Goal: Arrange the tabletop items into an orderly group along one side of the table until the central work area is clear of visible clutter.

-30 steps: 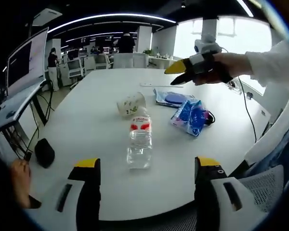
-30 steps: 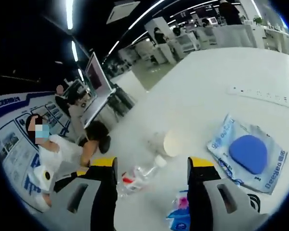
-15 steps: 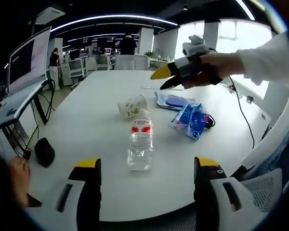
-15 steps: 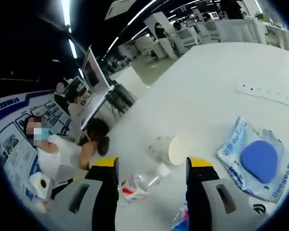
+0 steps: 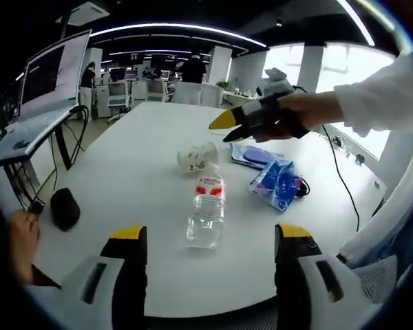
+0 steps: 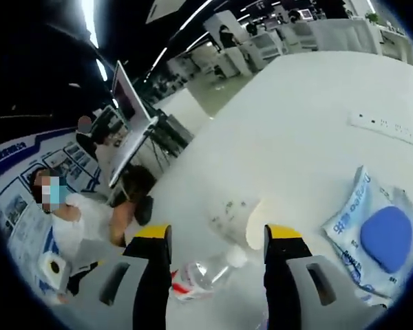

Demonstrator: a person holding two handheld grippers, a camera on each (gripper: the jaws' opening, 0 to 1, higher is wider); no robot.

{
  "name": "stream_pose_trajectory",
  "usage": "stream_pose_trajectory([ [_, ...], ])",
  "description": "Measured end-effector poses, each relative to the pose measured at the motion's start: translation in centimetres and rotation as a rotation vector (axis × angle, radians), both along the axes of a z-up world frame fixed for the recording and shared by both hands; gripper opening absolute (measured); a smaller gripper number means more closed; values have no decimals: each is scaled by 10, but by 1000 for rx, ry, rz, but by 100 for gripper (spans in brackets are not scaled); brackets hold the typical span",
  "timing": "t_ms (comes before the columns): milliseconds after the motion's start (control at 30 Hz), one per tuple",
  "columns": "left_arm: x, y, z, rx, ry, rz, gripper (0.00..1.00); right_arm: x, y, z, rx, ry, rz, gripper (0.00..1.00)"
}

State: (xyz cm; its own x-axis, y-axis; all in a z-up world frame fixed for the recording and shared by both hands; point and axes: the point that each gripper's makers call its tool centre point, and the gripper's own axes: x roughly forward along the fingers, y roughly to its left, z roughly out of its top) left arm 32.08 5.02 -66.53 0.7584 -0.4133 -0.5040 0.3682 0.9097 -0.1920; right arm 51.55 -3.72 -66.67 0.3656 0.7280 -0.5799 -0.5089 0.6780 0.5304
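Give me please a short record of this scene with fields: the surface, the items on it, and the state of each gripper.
surface: white table
bottle: clear plastic bottle with red label, lying on its side
cup: white paper cup, tipped over, beyond the bottle's cap end
packets: blue snack packet; flat clear pouch with blue oval
other: black mouse near table edge
left gripper: open, empty
right gripper: open, above the cup

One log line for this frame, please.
left gripper: open, idle | right gripper: open, above paper cup | bottle: on its side
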Motion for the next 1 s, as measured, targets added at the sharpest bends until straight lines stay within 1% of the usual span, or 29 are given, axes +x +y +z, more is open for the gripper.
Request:
stream_pose_trajectory([
  [100, 0, 0, -1, 3, 2, -2, 77, 2, 7, -7, -21, 12, 10, 52],
  [200, -1, -1, -1, 11, 7, -10, 76, 3, 14, -11, -7, 35, 11, 52],
  [300, -1, -3, -1, 4, 6, -17, 77, 0, 16, -20, -31, 57, 18, 51],
  [400, -2, -3, -3, 10, 13, -19, 76, 0, 16, -26, -26, 81, -1, 51],
  [500, -2, -3, -3, 16, 14, -20, 77, -3, 17, -30, -52, 69, 31, 48],
  [567, -1, -2, -2, 20, 7, -15, 78, -3, 16, -33, -58, 65, 24, 46],
  [667, 0, -1, -4, 14, 16, -12, 78, -2, 13, -38, -64, 80, -2, 39],
  [733, 0, 0, -2, 18, 9, -10, 78, -4, 10, -42, -103, 65, 16, 31],
  [767, 0, 0, -2, 17, 8, -7, 78, -4, 6, -46, -137, 58, 21, 27],
  [800, 0, 1, -2, 17, 7, -4, 78, -4, 4, -47, -152, 54, 14, 23],
  [833, 1, 1, -2, 17, 7, -2, 78, -2, 3, -48, -154, 50, 5, 18],
  [900, 1, 3, -1, 14, 5, 5, 78, 0, 2, -46, -130, 51, -18, 11],
  [933, 2, 3, -1, 11, 4, 7, 78, 0, 3, -45, -117, 50, -21, 8],
  [1000, 2, 4, -1, 9, 3, 11, 78, 0, 2, -46, -119, 55, -23, 5],
])
